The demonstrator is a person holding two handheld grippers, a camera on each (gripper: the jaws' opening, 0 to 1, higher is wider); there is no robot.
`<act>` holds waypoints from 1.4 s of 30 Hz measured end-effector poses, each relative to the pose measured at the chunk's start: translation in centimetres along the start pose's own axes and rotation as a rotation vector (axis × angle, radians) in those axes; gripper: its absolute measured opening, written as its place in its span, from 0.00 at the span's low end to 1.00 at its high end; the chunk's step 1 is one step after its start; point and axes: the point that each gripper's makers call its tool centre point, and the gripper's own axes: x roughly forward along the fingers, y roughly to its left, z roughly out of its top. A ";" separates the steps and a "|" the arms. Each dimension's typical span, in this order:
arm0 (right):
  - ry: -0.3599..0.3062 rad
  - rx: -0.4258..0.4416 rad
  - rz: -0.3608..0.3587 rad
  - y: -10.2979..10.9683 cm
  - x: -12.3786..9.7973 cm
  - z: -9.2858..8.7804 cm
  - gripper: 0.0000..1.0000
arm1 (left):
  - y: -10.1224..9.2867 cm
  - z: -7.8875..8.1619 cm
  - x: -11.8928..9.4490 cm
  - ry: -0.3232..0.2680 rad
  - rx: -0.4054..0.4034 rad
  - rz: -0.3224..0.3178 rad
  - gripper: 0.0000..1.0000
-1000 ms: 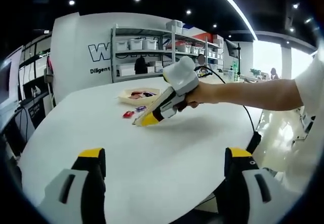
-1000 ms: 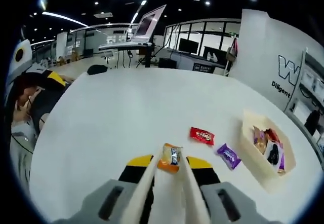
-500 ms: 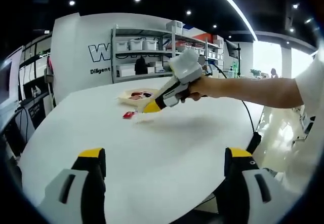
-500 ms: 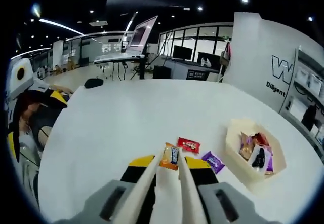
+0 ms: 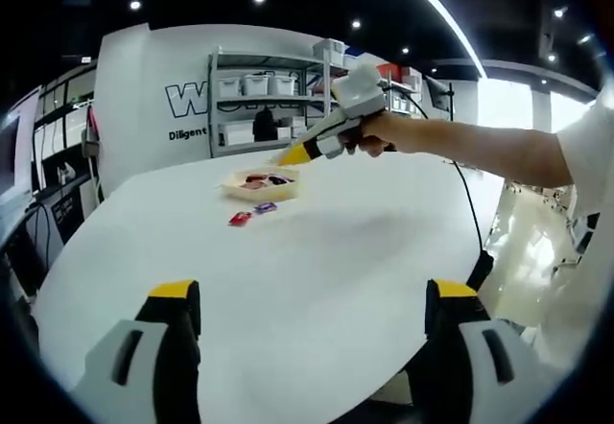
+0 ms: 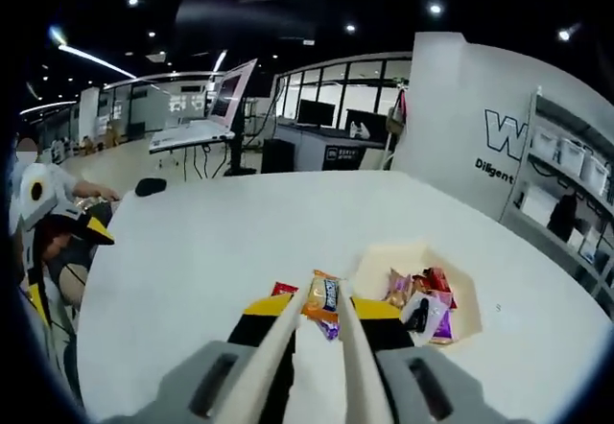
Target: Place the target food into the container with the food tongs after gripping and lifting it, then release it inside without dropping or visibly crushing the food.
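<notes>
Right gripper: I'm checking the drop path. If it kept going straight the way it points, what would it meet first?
Probably the cream container or the loose candies just before it; the right gripper, with tongs shut on an orange snack, aims about there, but depth is unclear.

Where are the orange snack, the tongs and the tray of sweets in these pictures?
Orange snack (image 6: 323, 297): right gripper view, middle of the packet.
Tongs (image 6: 350, 342): right gripper view, right blade.
Tray (image 6: 384, 256): right gripper view, near rim.

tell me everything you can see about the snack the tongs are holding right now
The orange snack packet is small, glossy plastic, with a dark and white label panel at its middle. It is pinched at the tips of the cream food tongs, held by the right tool, lifted off the white table, close beside the container.
</notes>
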 end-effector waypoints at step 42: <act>0.060 0.123 0.020 -3.0 3.9 -4.2 0.14 | 1.8 -0.6 2.7 0.051 -0.010 0.014 0.96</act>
